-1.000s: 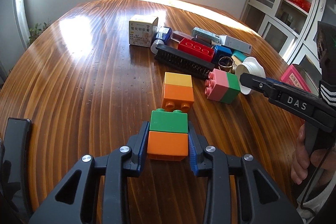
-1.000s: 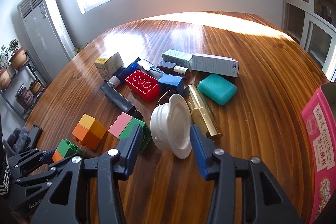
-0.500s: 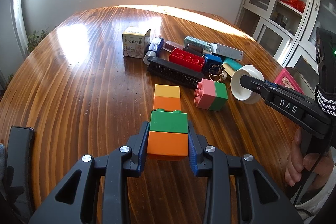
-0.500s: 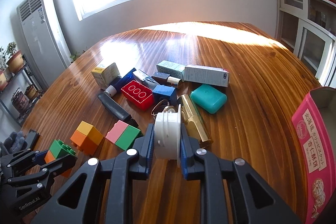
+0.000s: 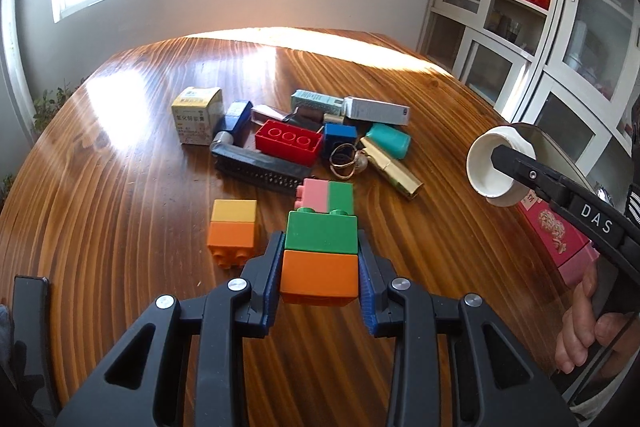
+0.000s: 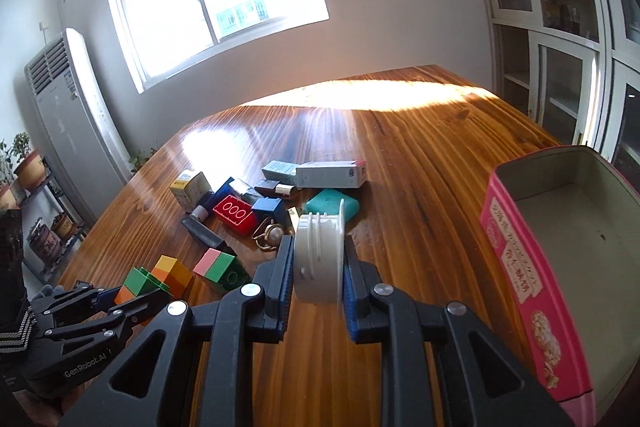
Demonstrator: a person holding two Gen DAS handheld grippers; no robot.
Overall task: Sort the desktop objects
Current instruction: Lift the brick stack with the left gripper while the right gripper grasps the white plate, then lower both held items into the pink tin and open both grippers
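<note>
My left gripper [image 5: 319, 267] is shut on a green-and-orange block [image 5: 320, 259] and holds it above the table; it also shows in the right wrist view [image 6: 134, 287]. My right gripper [image 6: 318, 267] is shut on a white round lid [image 6: 318, 259], lifted off the table; the lid also shows in the left wrist view [image 5: 494, 165]. A yellow-and-orange block [image 5: 233, 231] and a pink-and-green block [image 5: 326, 193] lie on the wooden table [image 5: 120, 187].
An open pink tin box [image 6: 560, 259] stands at the right. A pile lies mid-table: red brick [image 5: 288, 141], blue block [image 5: 340, 137], black comb [image 5: 260, 167], teal case [image 5: 388, 141], gold tube [image 5: 394, 167], rings [image 5: 346, 159], small cartons [image 5: 196, 115]. Cabinets stand at the right.
My right gripper closed on the white lid and lifted it up and to the right. My left gripper rose with the green-and-orange block and drifted right.
</note>
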